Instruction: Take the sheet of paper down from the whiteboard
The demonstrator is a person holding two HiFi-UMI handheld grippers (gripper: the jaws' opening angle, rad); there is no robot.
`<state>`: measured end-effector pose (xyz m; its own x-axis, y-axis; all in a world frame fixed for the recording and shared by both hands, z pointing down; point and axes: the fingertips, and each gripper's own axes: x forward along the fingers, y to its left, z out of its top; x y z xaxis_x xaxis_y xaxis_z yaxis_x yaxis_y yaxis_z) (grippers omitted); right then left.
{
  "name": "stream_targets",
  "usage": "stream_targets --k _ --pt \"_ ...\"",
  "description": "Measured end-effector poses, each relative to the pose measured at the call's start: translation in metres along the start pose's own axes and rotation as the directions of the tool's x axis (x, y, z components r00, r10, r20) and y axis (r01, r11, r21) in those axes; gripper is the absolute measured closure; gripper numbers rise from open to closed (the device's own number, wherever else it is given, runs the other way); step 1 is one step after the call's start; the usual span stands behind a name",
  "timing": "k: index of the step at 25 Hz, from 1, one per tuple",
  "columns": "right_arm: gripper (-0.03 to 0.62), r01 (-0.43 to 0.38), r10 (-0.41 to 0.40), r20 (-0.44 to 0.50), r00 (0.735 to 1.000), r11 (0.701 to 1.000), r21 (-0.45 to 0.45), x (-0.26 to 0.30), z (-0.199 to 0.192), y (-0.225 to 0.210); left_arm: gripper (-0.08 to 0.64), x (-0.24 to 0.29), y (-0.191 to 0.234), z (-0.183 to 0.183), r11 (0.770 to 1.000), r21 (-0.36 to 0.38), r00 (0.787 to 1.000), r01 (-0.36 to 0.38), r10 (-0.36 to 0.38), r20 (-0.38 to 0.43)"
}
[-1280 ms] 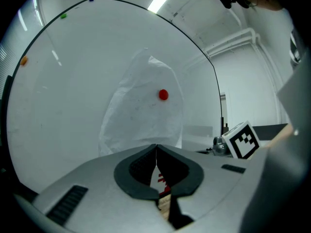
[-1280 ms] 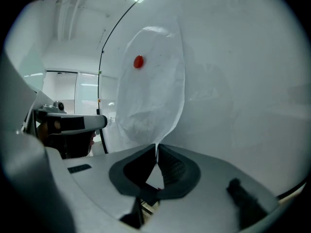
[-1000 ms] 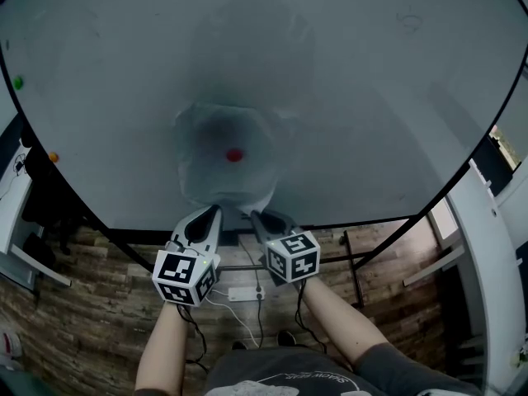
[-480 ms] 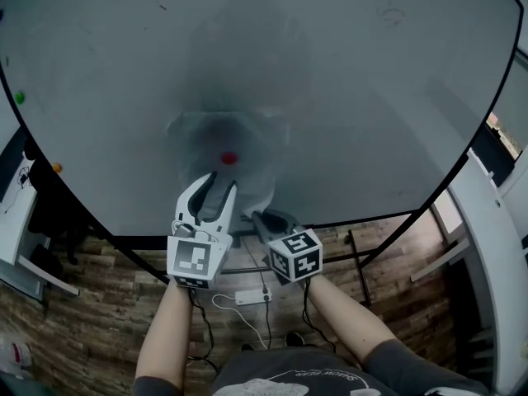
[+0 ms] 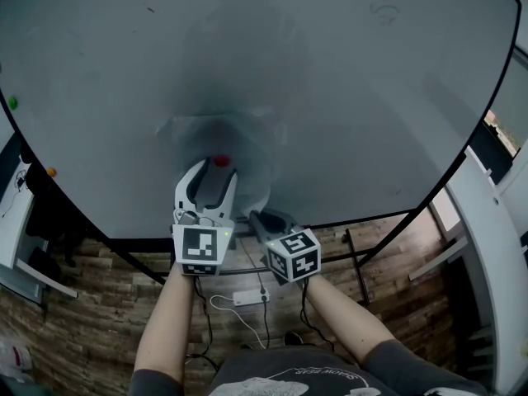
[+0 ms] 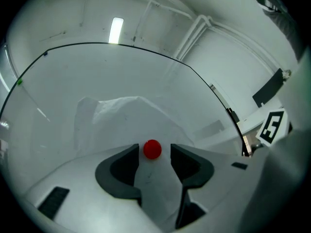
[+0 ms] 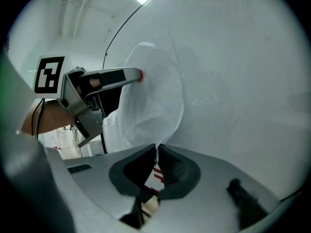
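A white sheet of paper (image 5: 247,134) hangs on the whiteboard (image 5: 355,89), pinned by a small red magnet (image 5: 220,162). My left gripper (image 5: 213,168) is raised to the magnet and its jaws are opening. The magnet (image 6: 152,149) sits between the fingertips, with no pad pressing on it. My right gripper (image 5: 254,214) stays at the sheet's bottom edge. In the right gripper view the paper (image 7: 153,96) runs down into that gripper (image 7: 157,150), which is shut on its lower edge. The left gripper (image 7: 136,75) shows there from the side, at the magnet.
A green magnet (image 5: 11,102) and an orange magnet (image 5: 51,172) stick near the board's left edge. Below the board are its black stand bars, a wood-pattern floor and a white power strip (image 5: 243,295) with cables. White furniture (image 5: 487,246) stands at the right.
My left gripper has let go at the paper's bottom edge, risen to the red magnet and opened around it. The right gripper has stayed put on the paper.
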<state>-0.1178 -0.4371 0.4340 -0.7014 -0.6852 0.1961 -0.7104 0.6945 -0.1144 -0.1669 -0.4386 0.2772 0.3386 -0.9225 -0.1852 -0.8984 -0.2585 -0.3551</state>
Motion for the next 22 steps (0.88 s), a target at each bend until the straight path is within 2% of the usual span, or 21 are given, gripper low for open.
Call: stream_targets --k 4,12,16,21,22 --pt "0.558 -0.002 0.002 0.0 1.0 1.0 0.003 0.001 0.0 -0.003 0.365 0.002 0.002 0.002 0.996 0.071 0.998 -0.058 0.056 0.028" --pt "0.558 -0.003 0.003 -0.007 1.0 1.0 0.011 0.005 -0.003 -0.011 0.367 0.006 0.002 -0.002 0.973 0.159 0.986 -0.165 0.169 -0.013" --pt "0.558 -0.004 0.004 -0.012 1.0 1.0 0.014 0.005 -0.006 -0.012 0.402 0.006 0.006 -0.002 0.96 0.167 0.972 -0.226 0.233 -0.021" --pt "0.558 -0.01 0.01 -0.014 1.0 1.0 0.014 0.005 -0.006 -0.014 0.408 0.006 0.008 -0.002 0.96 0.149 0.969 -0.237 0.245 -0.034" --pt "0.558 -0.01 0.011 -0.015 1.0 1.0 0.013 0.005 -0.006 -0.015 0.433 0.006 0.009 -0.002 0.962 0.142 0.97 -0.234 0.241 -0.037"
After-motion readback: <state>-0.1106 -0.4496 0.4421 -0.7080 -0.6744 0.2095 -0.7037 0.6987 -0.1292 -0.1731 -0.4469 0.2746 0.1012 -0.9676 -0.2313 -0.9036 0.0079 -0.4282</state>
